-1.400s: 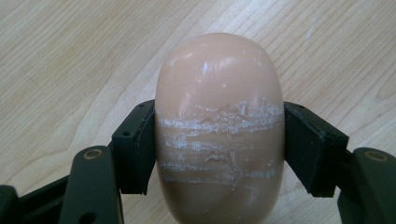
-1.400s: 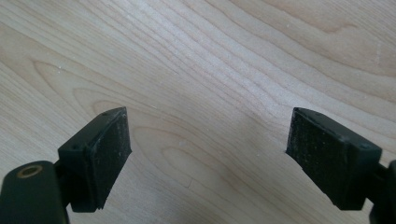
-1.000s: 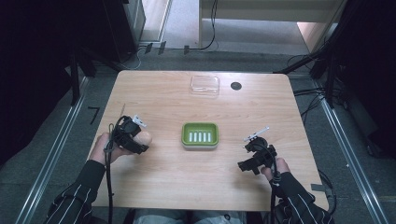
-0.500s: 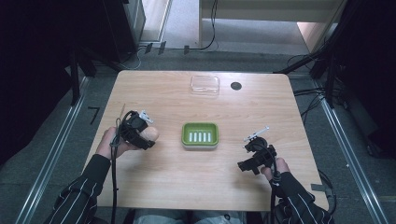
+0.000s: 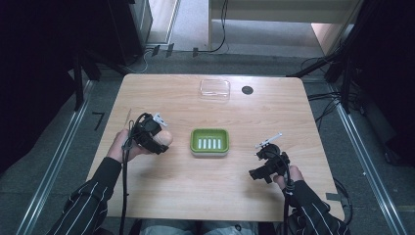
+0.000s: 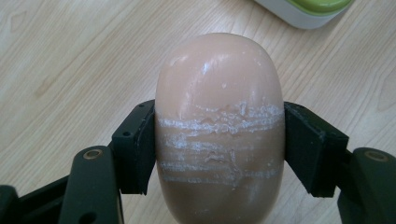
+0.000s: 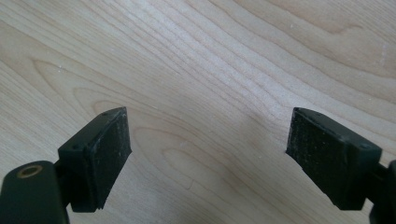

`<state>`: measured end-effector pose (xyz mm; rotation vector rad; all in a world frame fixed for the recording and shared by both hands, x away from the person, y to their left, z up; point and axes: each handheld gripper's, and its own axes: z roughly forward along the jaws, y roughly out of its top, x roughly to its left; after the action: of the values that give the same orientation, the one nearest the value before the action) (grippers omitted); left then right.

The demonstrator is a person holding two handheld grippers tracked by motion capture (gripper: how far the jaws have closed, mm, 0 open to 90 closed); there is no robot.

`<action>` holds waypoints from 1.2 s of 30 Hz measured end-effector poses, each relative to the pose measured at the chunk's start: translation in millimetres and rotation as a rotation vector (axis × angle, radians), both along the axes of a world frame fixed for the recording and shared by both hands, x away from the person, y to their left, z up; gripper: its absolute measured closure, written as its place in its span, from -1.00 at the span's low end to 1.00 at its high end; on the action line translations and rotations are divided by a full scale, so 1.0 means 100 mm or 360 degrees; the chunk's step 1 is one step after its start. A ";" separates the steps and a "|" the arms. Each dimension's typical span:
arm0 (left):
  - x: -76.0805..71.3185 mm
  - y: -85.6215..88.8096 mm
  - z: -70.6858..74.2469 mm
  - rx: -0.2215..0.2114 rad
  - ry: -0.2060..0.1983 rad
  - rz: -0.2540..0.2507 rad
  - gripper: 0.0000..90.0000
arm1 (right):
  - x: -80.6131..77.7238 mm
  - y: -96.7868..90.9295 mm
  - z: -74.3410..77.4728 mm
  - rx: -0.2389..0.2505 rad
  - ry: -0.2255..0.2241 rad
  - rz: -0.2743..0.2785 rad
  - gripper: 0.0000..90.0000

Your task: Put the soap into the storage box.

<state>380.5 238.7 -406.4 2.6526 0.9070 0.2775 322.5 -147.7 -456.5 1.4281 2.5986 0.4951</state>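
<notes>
A peach-coloured oval bar of soap (image 6: 219, 130) with white scrape marks sits clamped between the two black pads of my left gripper (image 6: 219, 149). In the high view that gripper (image 5: 157, 140) holds the soap (image 5: 164, 138) above the table, a short way left of a green soap dish (image 5: 210, 142) with a white slotted insert. A corner of the dish (image 6: 308, 9) shows at the top of the left gripper view. My right gripper (image 5: 255, 172) hovers over bare wood at the right front, its jaws wide apart with nothing between them (image 7: 208, 154).
A clear plastic lid or tray (image 5: 215, 88) lies near the far edge of the wooden table (image 5: 205, 196), with a small black round hole (image 5: 247, 90) beside it. Cables trail from both grippers toward the front edge. Dark stands and cables surround the table.
My left gripper has carried the soap to the right, closer to the green dish. The right gripper has stayed where it was.
</notes>
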 end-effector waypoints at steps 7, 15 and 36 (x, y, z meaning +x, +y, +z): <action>0.06 -0.08 0.03 -0.0019 -0.0005 -0.0033 -0.25 | 0.00 0.01 0.00 0.0001 0.0004 -0.0004 -0.69; 0.10 -0.17 0.02 0.0004 0.0002 -0.0096 -0.25 | 0.00 0.01 0.00 -0.0001 0.0006 -0.0003 -0.69; 0.17 -0.35 0.09 -0.0012 -0.0012 -0.0179 -0.25 | 0.00 -0.01 -0.01 -0.0002 0.0008 -0.0010 -0.69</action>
<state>397.5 204.0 -396.9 2.6819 0.7516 0.2559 322.4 -149.2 -457.8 1.4381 2.5971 0.4898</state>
